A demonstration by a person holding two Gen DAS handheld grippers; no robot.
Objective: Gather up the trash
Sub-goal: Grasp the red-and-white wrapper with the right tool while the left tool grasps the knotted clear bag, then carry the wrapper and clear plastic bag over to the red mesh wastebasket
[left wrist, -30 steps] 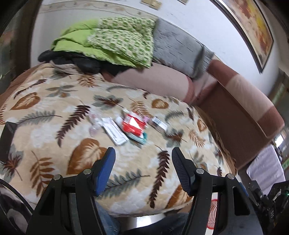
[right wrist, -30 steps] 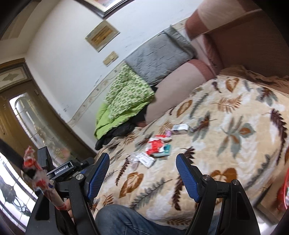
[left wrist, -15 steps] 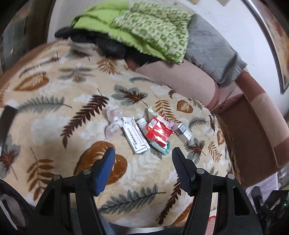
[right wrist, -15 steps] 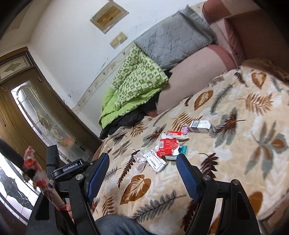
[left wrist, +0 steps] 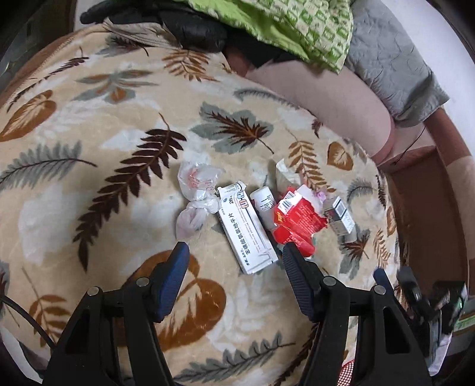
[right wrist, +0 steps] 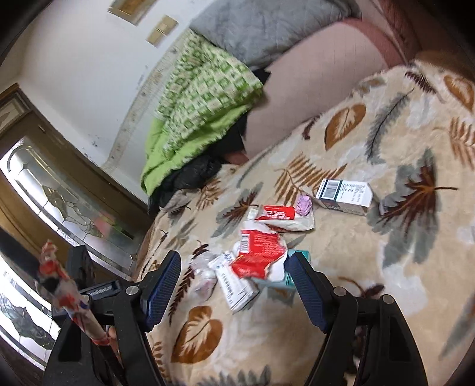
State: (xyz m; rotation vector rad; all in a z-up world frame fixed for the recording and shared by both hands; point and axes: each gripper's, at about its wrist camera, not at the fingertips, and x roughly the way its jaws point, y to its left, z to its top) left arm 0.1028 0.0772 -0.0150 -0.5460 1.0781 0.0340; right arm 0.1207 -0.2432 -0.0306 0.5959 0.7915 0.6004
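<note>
A cluster of trash lies on the leaf-patterned blanket (left wrist: 89, 184). It holds a long white medicine box (left wrist: 245, 228), a crumpled clear plastic bag (left wrist: 196, 199), a small white bottle (left wrist: 264, 205), a torn red wrapper (left wrist: 297, 219) and a grey-blue carton (left wrist: 340, 219). My left gripper (left wrist: 234, 255) hovers open just short of the medicine box. In the right wrist view my right gripper (right wrist: 234, 264) is open around the red wrapper (right wrist: 256, 256) and medicine box (right wrist: 234, 285), with the carton (right wrist: 344, 196) farther off and a teal box (right wrist: 297, 273) by the right finger.
A green quilt (right wrist: 196, 89), a grey pillow (left wrist: 392, 59) and dark clothing (left wrist: 190, 26) are piled against the pink sofa back (right wrist: 320, 83). A red-and-white wrapped stick (right wrist: 68, 294) stands at the lower left of the right wrist view. A glass door (right wrist: 59, 196) is beyond.
Both grippers have moved down and forward toward the trash cluster, which now looms much larger. Both stay open and hold nothing.
</note>
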